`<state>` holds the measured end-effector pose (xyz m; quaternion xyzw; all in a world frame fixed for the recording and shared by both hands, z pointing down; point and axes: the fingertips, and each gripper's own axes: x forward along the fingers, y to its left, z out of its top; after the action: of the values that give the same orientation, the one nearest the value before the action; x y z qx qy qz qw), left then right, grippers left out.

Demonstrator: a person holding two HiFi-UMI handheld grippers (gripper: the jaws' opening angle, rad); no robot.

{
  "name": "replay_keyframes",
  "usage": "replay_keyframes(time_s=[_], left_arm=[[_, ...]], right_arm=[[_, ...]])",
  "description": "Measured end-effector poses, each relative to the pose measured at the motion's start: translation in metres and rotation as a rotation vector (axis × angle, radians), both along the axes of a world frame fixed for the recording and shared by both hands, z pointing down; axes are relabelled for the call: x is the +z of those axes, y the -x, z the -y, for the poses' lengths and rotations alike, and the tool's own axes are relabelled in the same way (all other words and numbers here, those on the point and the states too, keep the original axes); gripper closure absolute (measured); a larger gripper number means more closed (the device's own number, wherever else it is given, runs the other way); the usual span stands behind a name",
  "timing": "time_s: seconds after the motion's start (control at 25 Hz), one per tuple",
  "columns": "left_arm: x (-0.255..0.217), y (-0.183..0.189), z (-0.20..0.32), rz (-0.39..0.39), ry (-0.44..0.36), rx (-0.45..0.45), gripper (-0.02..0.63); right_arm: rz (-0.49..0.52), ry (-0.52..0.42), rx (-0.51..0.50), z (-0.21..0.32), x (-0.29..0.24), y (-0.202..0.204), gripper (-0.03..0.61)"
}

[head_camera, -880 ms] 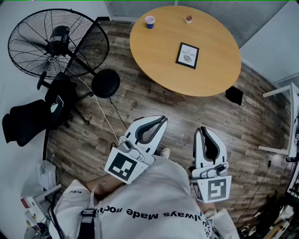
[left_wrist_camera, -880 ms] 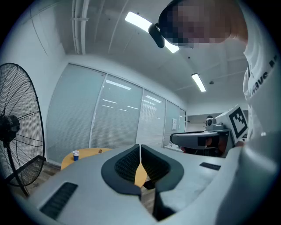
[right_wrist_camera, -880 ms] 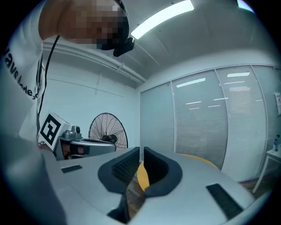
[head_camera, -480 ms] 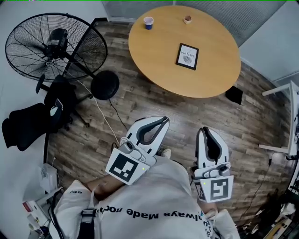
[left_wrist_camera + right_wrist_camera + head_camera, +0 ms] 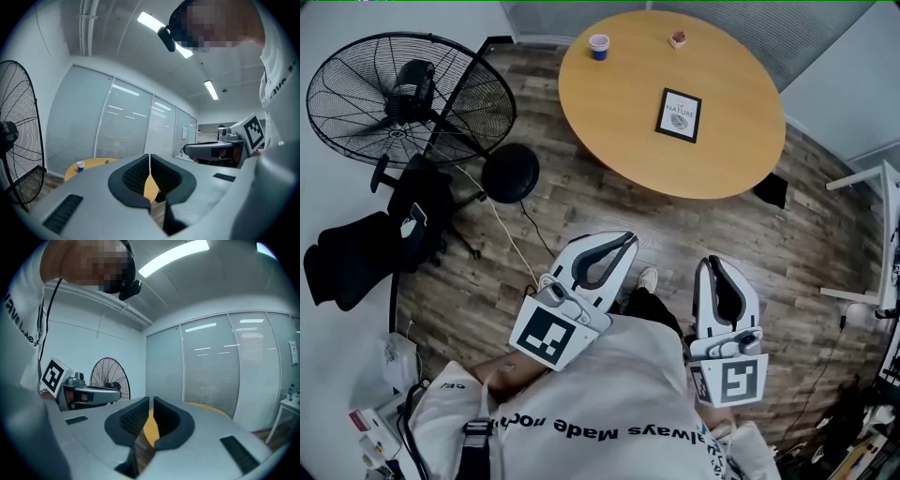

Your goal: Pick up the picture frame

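Observation:
The picture frame (image 5: 679,115), black-edged with a white print, lies flat on the round wooden table (image 5: 609,103) at the far side of the head view. Both grippers are held low near the person's body, well short of the table. My left gripper (image 5: 623,242) is shut with nothing in it, its tips pointing toward the table. My right gripper (image 5: 711,262) is also shut and holds nothing. In the left gripper view the left gripper (image 5: 149,157) shows the table's edge (image 5: 93,163) far off. The right gripper (image 5: 151,401) has its jaws together; the frame is not visible there.
A blue-and-white cup (image 5: 599,46) and a small brown object (image 5: 678,39) stand at the table's far edge. A large floor fan (image 5: 398,94), its round base (image 5: 510,172) and a black office chair (image 5: 366,244) stand at left. A black box (image 5: 771,190) and white furniture (image 5: 881,244) are at right.
The person's foot and dark trouser leg have come forward between the grippers. The view has shifted slightly. Both grippers stay shut in the same place.

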<state>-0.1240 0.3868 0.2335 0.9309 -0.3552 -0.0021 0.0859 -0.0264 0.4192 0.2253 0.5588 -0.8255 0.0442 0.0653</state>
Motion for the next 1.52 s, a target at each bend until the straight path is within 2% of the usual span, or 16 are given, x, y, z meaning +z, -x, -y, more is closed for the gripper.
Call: replay_keyframes(time_s=[0.32, 0.8, 1.52], left_arm=[[0.004, 0.002, 0.011, 0.001, 0.01, -0.003, 0.58], [0.006, -0.016, 0.037, 0.01, 0.013, -0.007, 0.58], [0.006, -0.08, 0.109, 0.035, 0.017, -0.019, 0.58]], right_arm=[[-0.003, 0.004, 0.001, 0.013, 0.005, 0.002, 0.528], [0.002, 0.001, 0.012, 0.039, 0.008, -0.018, 0.528], [0.015, -0.001, 0.011, 0.114, 0.011, -0.086, 0.528]])
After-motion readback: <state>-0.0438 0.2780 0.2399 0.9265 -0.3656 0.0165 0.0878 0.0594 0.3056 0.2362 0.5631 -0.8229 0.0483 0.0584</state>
